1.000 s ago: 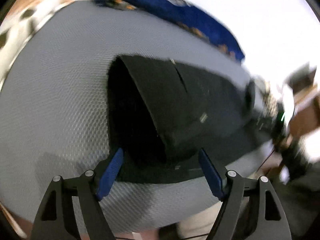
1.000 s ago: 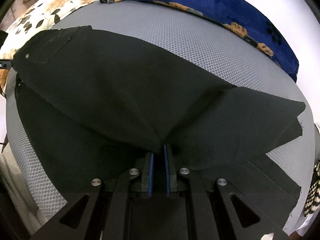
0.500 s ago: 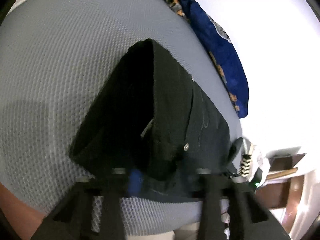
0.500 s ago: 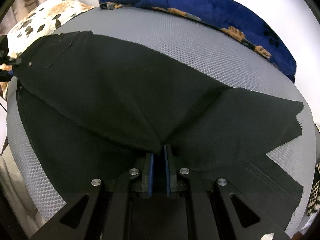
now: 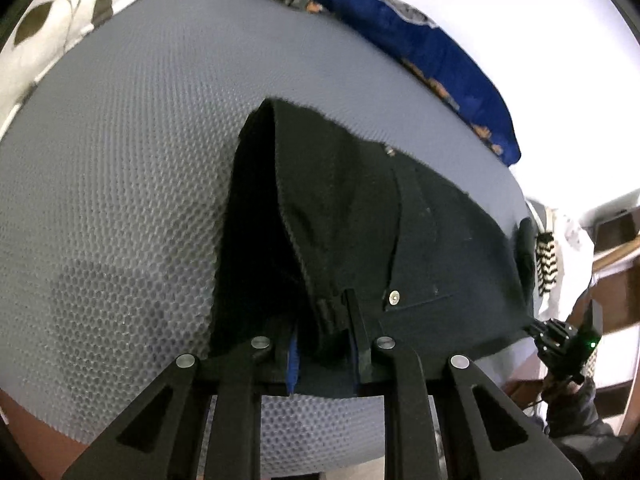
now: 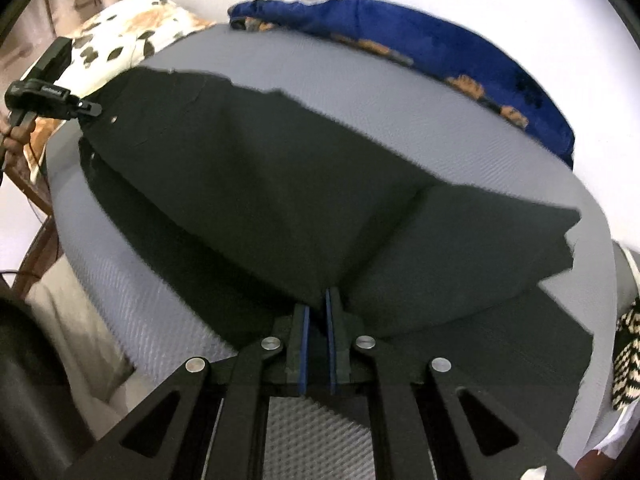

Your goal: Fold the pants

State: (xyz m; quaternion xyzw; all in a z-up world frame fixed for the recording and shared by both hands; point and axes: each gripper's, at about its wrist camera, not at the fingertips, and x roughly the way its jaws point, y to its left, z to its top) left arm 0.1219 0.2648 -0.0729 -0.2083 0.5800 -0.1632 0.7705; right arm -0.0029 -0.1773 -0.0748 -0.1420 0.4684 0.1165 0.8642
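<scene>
Pants (image 5: 360, 216) pinched between jaws of both grippers.

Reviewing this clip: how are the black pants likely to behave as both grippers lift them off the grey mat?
The black pants look floppy: the cloth sags between the two grips. They probably won't slip, since the right gripper pinches a bunched fold. Their thick weave suggests some weight, so unheld parts will likely drag on the grey mat.

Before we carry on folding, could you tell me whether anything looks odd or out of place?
Nothing stands out: the black pants hang pinched in both grippers over the grey mattress, with no tear or snag visible.
</scene>
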